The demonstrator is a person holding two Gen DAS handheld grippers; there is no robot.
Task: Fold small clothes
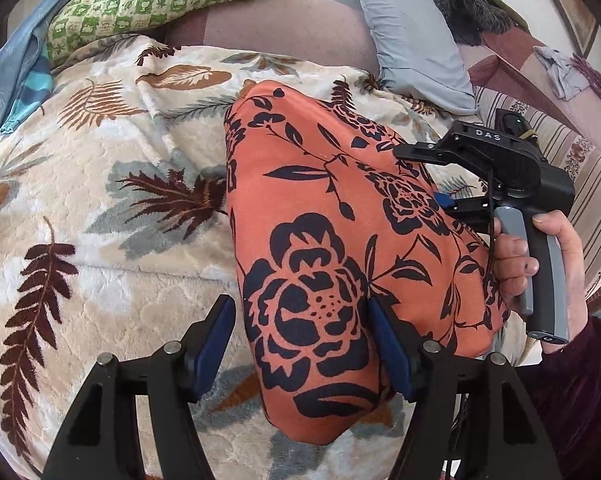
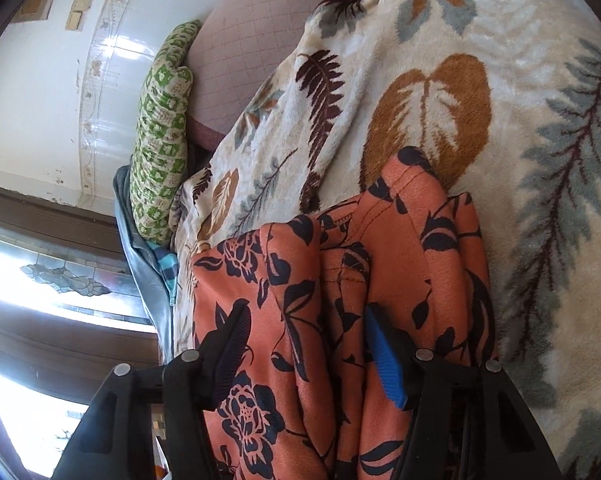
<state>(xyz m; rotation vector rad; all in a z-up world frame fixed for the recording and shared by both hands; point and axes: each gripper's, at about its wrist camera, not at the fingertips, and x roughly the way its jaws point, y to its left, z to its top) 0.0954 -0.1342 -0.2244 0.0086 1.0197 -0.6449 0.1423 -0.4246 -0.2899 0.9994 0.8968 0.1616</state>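
At the centre of the left wrist view, the orange floral garment (image 1: 340,248) lies folded into a thick, elongated bundle on the leaf-patterned fleece blanket (image 1: 100,208). The left gripper (image 1: 300,344) hangs over the bundle's lower end with jaws released; the cloth lies between the blue pads (image 1: 214,344) and neither pad visibly presses it. This stance suits either a fresh grip on the fold edge or a withdrawal.

At the right edge of the same frame, a hand (image 1: 540,256) holds the right gripper (image 1: 432,176) by its trigger handle, the head lying against the bundle's far side. In the right wrist view, the right gripper (image 2: 304,352) is likewise released: its pads stand apart with layered folds of the garment (image 2: 400,240) between them, unpinched.

Judged from the stacked layers, the fold is largely complete. The bundle is soft and springy, so unpressed layers may relax open.

Toward the upper left of the left wrist frame, a green checked pillow (image 1: 152,0) rests beyond the blanket; a grey-blue pillow (image 1: 412,36) sits at upper right.
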